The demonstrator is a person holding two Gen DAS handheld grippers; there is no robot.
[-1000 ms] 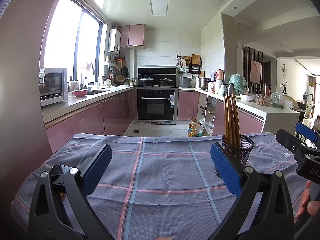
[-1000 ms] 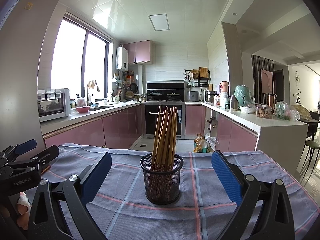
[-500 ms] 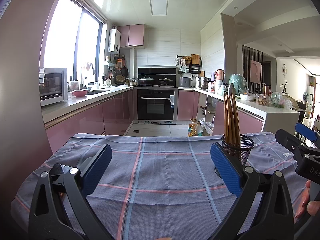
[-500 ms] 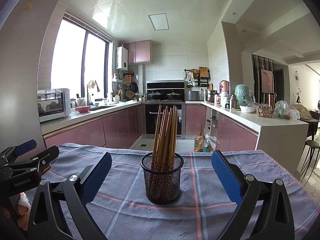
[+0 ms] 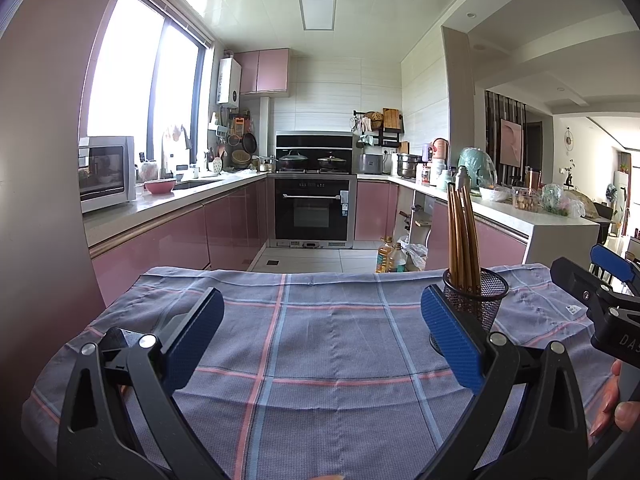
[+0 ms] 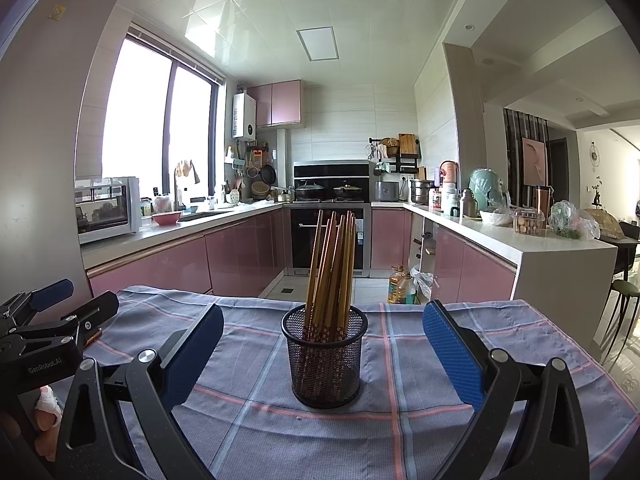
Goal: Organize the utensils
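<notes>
A black mesh cup [image 6: 325,360] stands upright on the checked cloth and holds several wooden chopsticks [image 6: 331,264]. My right gripper [image 6: 323,354] is open and empty, with the cup straight ahead between its blue pads. My left gripper [image 5: 320,334] is open and empty over bare cloth; the cup [image 5: 476,300] with chopsticks [image 5: 462,236] stands behind its right pad. The left gripper also shows at the left edge of the right wrist view [image 6: 52,320], and the right gripper shows at the right edge of the left wrist view [image 5: 600,292].
A grey-blue checked cloth [image 5: 320,360] covers the table. Beyond the table's far edge lies the kitchen floor, with pink cabinets [image 5: 224,232], an oven [image 5: 314,212] and a white counter [image 6: 552,248] at the right.
</notes>
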